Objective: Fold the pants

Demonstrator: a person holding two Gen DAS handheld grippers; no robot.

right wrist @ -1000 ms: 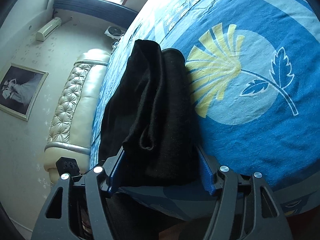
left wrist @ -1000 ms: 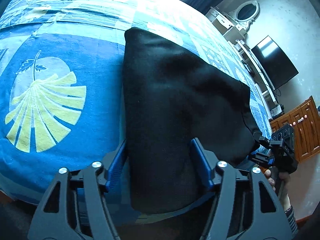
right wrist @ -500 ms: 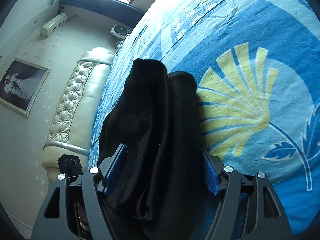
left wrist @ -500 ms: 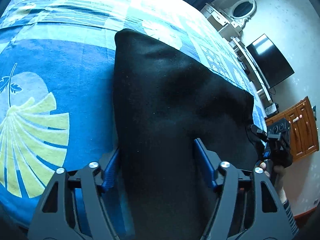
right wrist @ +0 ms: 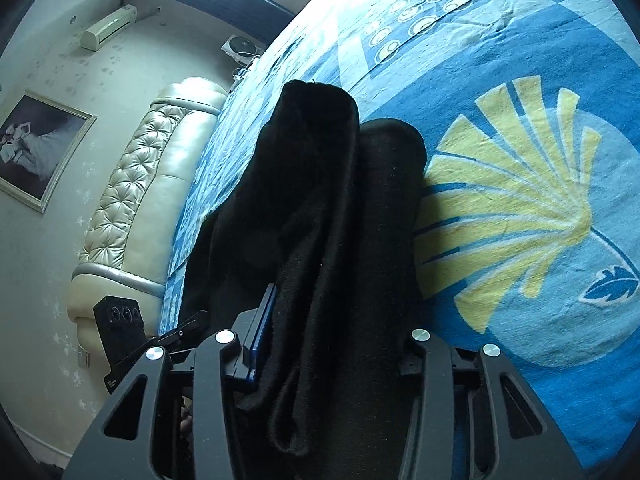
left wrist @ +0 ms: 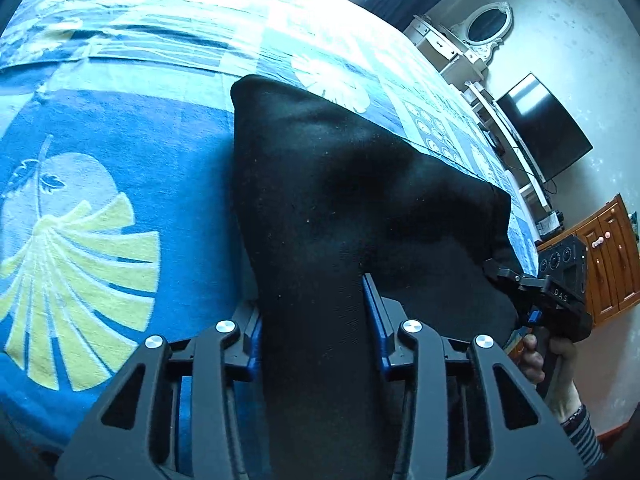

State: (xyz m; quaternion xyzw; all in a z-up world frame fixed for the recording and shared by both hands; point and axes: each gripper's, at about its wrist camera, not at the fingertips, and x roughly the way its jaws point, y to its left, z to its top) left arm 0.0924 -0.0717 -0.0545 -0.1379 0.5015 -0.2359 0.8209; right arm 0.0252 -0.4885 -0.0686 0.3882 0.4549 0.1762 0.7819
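Observation:
Folded black pants [left wrist: 328, 184] lie on a blue patterned bedspread [left wrist: 120, 168]. My left gripper [left wrist: 314, 312] is at their near edge, its jaws closing, and both blue pads [left wrist: 372, 316] press a bunched strip of the cloth. In the right wrist view the pants [right wrist: 320, 184] show as a thick stack of layers. My right gripper [right wrist: 336, 320] is closing on that stack; its left pad [right wrist: 262, 328] touches the cloth and the right one is hidden under it. A hand [left wrist: 536, 360] holds the right gripper [left wrist: 500, 272] at the pants' far right corner.
The bed's padded cream headboard [right wrist: 136, 208] is at the left of the right wrist view. A dark television [left wrist: 544, 128], a white dresser with an oval mirror [left wrist: 488, 24] and a wooden cabinet [left wrist: 608, 256] stand beyond the bed's right edge.
Both grippers' jaws have narrowed onto the black cloth, which now bunches between the pads. The right gripper has slid further over the pants' edge.

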